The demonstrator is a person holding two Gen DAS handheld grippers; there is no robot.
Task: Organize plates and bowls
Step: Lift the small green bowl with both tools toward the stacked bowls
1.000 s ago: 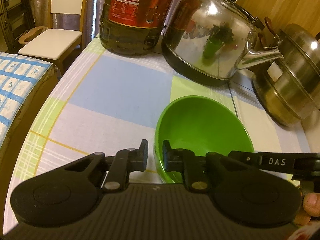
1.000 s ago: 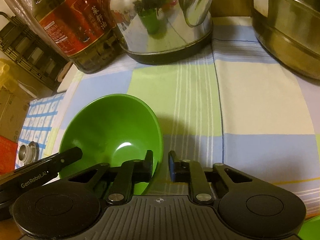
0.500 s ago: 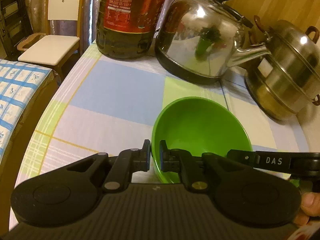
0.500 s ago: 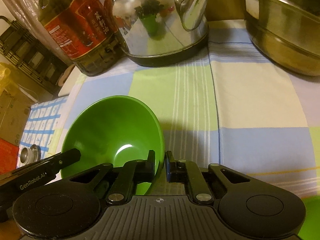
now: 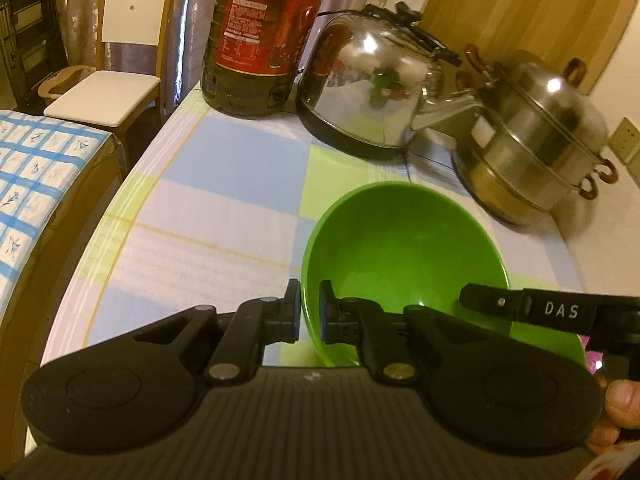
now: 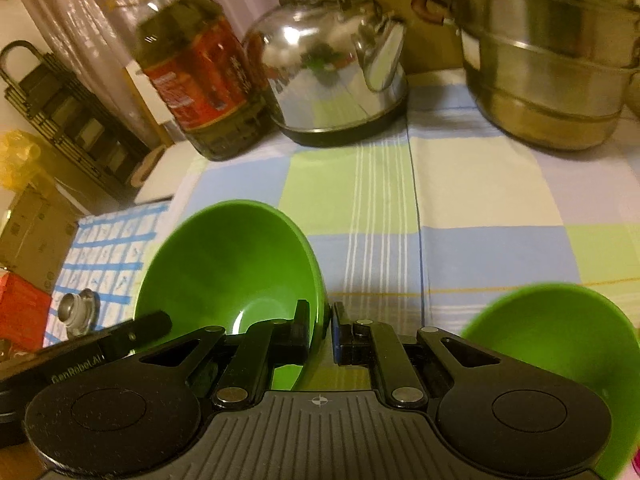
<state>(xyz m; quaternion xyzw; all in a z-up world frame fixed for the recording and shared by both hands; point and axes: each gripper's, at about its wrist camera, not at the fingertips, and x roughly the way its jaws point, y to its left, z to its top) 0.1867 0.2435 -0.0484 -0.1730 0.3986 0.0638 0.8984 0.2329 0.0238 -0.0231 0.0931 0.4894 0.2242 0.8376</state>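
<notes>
Both hand-held grippers pinch the same green bowl [image 5: 400, 256] by its rim, on opposite sides. Left hand-held gripper [image 5: 309, 312] is nearly closed, one pad outside and one inside the bowl's left wall. Right hand-held gripper [image 6: 323, 330] is likewise narrow, clamped on the bowl's right rim; the bowl [image 6: 228, 264] sits to the left of its fingers in the right wrist view. The bowl is empty and tilted, seemingly held off the checked cloth of the counter [image 5: 224, 184], though whether it is clear of the surface cannot be told for sure. A second green bowl [image 6: 560, 336] shows at the lower right of the right wrist view, apart from the held one; what it rests on is hidden behind the gripper body. At the back of the counter stand a big oil bottle [image 5: 260, 40] with a red label, a shiny steel kettle [image 5: 376, 92] beside it, and a stacked steel steamer pot [image 5: 536, 140] to the right, with the kettle spout pointing toward the pot. A thumb [image 5: 620, 404] shows at the right edge of the left wrist view. A white chair [image 5: 108, 80] stands beyond the counter's left end. A blue-and-white checked cloth [image 5: 36, 176] covers another surface on the left.
</notes>
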